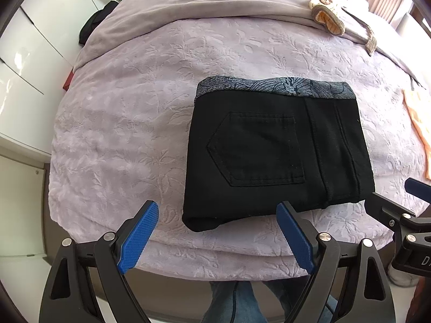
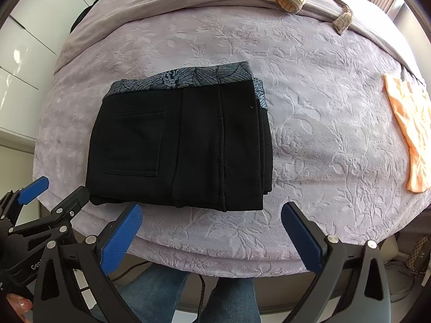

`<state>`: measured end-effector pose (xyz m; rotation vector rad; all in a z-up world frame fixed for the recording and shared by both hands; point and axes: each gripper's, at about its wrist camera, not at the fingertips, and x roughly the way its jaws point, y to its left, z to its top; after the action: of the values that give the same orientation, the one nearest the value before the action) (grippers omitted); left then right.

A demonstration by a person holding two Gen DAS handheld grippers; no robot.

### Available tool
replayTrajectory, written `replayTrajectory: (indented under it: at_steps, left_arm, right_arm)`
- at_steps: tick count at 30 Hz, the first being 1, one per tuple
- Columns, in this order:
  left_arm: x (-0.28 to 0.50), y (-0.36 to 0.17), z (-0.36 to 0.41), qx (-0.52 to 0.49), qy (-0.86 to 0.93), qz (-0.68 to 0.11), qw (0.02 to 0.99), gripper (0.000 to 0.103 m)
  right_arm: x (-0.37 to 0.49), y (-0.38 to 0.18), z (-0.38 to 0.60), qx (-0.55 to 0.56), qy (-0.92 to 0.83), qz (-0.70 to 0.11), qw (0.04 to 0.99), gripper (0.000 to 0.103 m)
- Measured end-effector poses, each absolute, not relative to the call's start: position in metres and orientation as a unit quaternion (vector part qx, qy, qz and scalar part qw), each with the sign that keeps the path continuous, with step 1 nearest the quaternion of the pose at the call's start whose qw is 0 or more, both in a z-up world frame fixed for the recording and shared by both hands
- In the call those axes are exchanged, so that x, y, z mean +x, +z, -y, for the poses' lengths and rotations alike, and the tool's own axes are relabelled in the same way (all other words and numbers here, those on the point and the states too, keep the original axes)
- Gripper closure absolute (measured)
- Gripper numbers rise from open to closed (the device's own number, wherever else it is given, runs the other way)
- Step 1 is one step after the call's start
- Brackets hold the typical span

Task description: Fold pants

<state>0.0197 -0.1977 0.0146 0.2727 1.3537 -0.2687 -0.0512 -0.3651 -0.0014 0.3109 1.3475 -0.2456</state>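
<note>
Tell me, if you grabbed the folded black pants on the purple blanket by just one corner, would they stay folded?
Probably not. The folded black pants are soft cloth in several loose layers, visible at their right edge, so lifting one corner would likely let them droop and unfold. They won't roll or break. Pushed, they would likely drag and bunch on the fuzzy purple blanket.

Bright daylight, soft shadows, sharp center, heavy fisheye warp w/ dark corners.

We see the folded black pants (image 2: 177,145) lying on the bed (image 2: 309,140), our right hand-held gripper (image 2: 211,222) open above the near edge.
</note>
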Motion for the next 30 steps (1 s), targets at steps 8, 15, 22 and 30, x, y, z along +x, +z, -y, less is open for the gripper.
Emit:
replayTrajectory:
  at_steps: [8,15,22,30]
  left_arm:
    - [0.0213,0.0131,0.2005,0.129,-0.128,-0.624,0.760,0.013]
    - [0.0226,0.0116,0.2022,0.132,-0.129,-0.626,0.758,0.013]
    - [0.0228,0.0111,0.2024,0.132,-0.128,-0.626,0.758,0.013]
    - [0.0241,0.0095,0.2006,0.135,-0.129,-0.627,0.756,0.013]
  right_arm:
    - [-0.0497,-0.0037,0.3640,0.141,-0.115,-0.624,0.760,0.000]
    - [-0.0488,-0.0055,0.3654,0.141,-0.119,-0.625,0.758,0.000]
    - [-0.0482,-0.0064,0.3640,0.141,-0.120,-0.626,0.757,0.000]
    - [-0.0472,-0.0074,0.3639,0.140,-0.122,-0.628,0.756,0.000]
